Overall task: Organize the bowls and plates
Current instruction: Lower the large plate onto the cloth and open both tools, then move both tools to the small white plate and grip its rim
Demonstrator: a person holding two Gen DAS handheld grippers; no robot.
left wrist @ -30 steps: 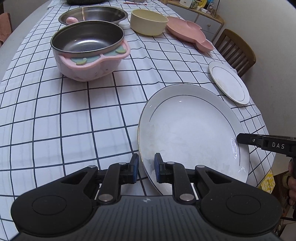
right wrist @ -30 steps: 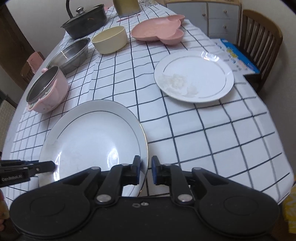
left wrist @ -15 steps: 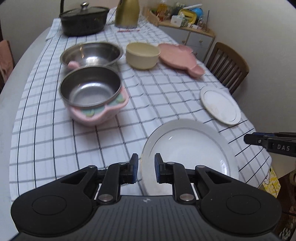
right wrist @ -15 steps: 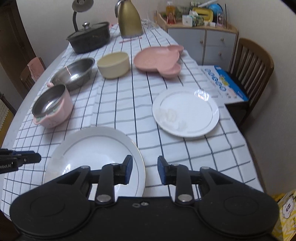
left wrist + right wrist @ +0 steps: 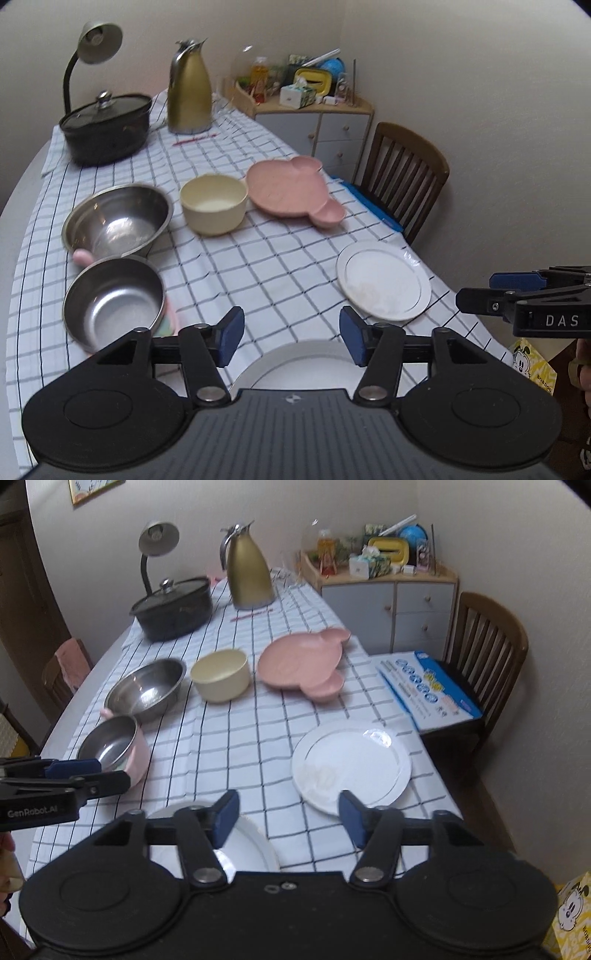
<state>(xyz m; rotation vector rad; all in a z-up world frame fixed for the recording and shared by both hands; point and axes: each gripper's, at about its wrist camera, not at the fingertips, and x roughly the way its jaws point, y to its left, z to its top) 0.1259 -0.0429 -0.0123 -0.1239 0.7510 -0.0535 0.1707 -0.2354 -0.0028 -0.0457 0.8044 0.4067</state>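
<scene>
Plates and bowls: lying spread over the checked cloth on the desk (image 5: 258,266), none stacked yet.
Large white plate (image 5: 295,363): sitting flat at the near edge, directly below both grippers, touched by neither.
Smaller white gold-rimmed plate (image 5: 351,762): lying apart to the right, near the wooden chair (image 5: 487,657).
Bowls: a steel bowl in a pink holder (image 5: 112,301) and a wide steel bowl (image 5: 116,221) are sitting close together on the left; a cream round bowl (image 5: 214,208) is standing just beside the pink bear-shaped plate (image 5: 291,194).
Left gripper (image 5: 291,338): its jaws have just been opening and are standing about half apart, with nothing between them.
Right gripper (image 5: 288,818): likewise just been opening, empty, hovering above the desk.
Step in hand: judging by the freed plate, one placement looks finished and both hands are getting clear.
Next move: probably reaching for the smaller white plate, which calls for pinching its thin rim and lifting it level onto the large one.
</scene>
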